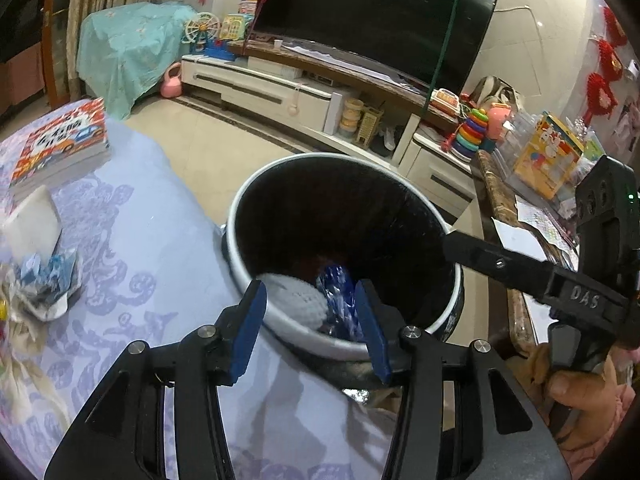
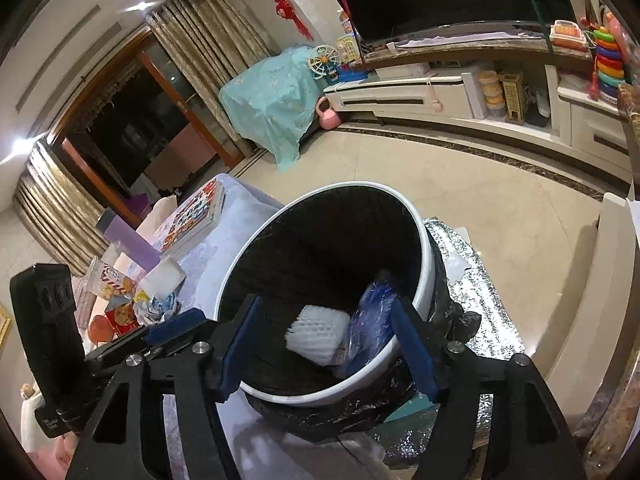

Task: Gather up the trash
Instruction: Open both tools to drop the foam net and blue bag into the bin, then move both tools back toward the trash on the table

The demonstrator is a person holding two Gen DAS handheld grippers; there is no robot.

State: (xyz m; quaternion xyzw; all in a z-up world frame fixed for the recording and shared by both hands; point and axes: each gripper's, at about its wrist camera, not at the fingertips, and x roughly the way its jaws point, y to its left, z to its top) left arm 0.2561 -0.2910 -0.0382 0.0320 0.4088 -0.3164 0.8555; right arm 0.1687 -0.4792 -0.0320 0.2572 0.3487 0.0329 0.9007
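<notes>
Both grippers, left and right, hover over the bin, jaws spread and empty. Crumpled wrappers lie on the worktop, left of the bin, nearer the left gripper.

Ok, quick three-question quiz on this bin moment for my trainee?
1. True or false: the trash bin already holds a white foam net and a blue wrapper.
2. Are the left gripper and right gripper holding anything?
3. Where does trash remain: A) the floor, B) the crumpled wrappers on the tablecloth?

Key: 1 true; 2 no, both open, empty; 3 B.
</notes>
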